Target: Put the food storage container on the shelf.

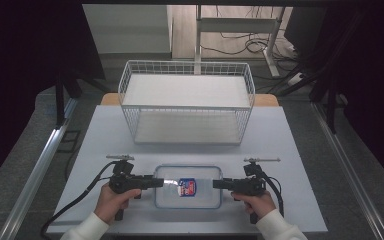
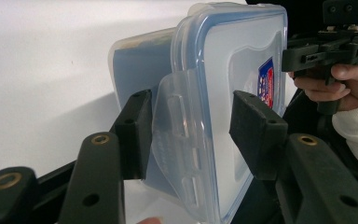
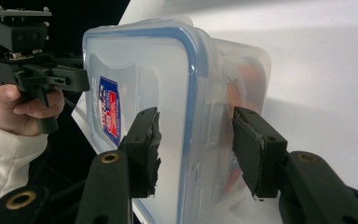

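White table [image 1: 105,135] bears container [image 1: 188,187], long axis between grippers.

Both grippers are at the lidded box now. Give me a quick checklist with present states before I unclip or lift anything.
1. Left gripper straddles the box's end clip: ok.
2. Left fingers pressing on the clip: cannot tell; a gap shows on one side.
3. Right gripper straddles the opposite end of the box: ok.
4. Right fingers closed on it: not ok, gaps on both sides.
5. Lid seated all round: cannot tell.
6. Wire basket stands apart behind the box: ok.
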The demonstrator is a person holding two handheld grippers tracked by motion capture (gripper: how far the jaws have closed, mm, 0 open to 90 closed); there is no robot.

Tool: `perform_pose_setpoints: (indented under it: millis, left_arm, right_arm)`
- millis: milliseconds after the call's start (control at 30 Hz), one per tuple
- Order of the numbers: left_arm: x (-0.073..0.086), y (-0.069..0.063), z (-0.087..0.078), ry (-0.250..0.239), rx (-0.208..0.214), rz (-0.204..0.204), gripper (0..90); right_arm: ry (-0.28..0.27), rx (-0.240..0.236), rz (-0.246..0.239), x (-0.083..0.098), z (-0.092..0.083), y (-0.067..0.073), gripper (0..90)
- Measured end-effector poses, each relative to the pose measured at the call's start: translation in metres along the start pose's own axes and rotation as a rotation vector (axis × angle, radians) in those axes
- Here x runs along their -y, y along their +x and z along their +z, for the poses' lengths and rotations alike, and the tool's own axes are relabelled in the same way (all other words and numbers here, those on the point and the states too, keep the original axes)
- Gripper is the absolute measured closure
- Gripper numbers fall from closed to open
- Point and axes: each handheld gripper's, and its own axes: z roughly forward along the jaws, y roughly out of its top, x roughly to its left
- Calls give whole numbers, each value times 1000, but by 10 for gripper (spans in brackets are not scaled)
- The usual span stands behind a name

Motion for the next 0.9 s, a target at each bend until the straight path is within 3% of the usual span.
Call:
perform_pose_setpoints:
  millis: [367,900]
  left_arm:
    - [-11,0,-3,-21,-4,17,503]
    - [-41,14,0,-47,-4,27,506]
  right_arm:
    - [-27,-4,-23,-10,-1,1,521]
    - [-50,5,-71,-45,4,-5,522]
